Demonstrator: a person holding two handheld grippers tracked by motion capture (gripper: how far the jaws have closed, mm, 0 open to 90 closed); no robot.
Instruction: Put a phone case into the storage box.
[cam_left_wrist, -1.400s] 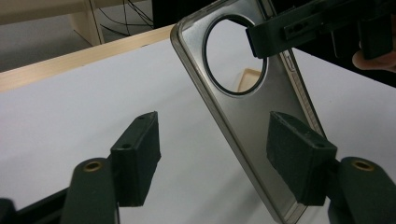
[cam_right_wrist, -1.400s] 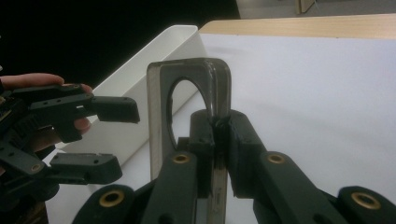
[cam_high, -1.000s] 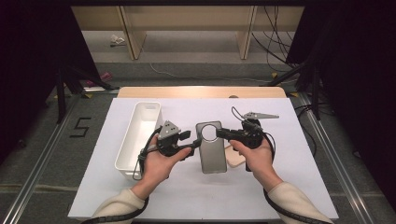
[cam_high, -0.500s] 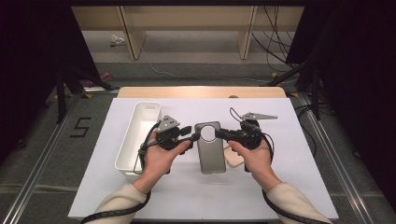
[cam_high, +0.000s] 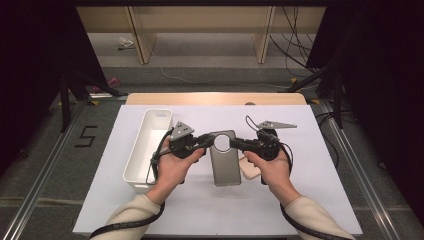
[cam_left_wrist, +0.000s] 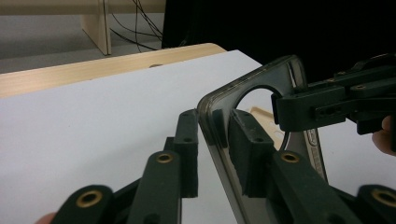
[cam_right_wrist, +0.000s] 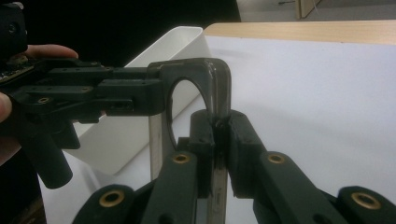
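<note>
I am holding a grey phone case (cam_high: 223, 159) over the middle of the white table (cam_high: 320, 190), its camera-hole end raised between the two tools, with a white bin (cam_high: 148, 145) to its left and a pale flat piece (cam_high: 248, 169) just beside its right edge. My right gripper (cam_right_wrist: 218, 122) is clamping the case's side wall near the top corner, pads pressing on both faces. My left gripper (cam_left_wrist: 212, 128) has just been closing around the opposite corner; the rim is sitting between its pads, one pad touching the inner face, the outer pad standing slightly off. I am judging the case to be light, thin-walled and flexible, with a glossy, somewhat slippery rim. I am judging the corners beside the camera hole the firmest hold; mid-wall it would likely buckle or twist.
</note>
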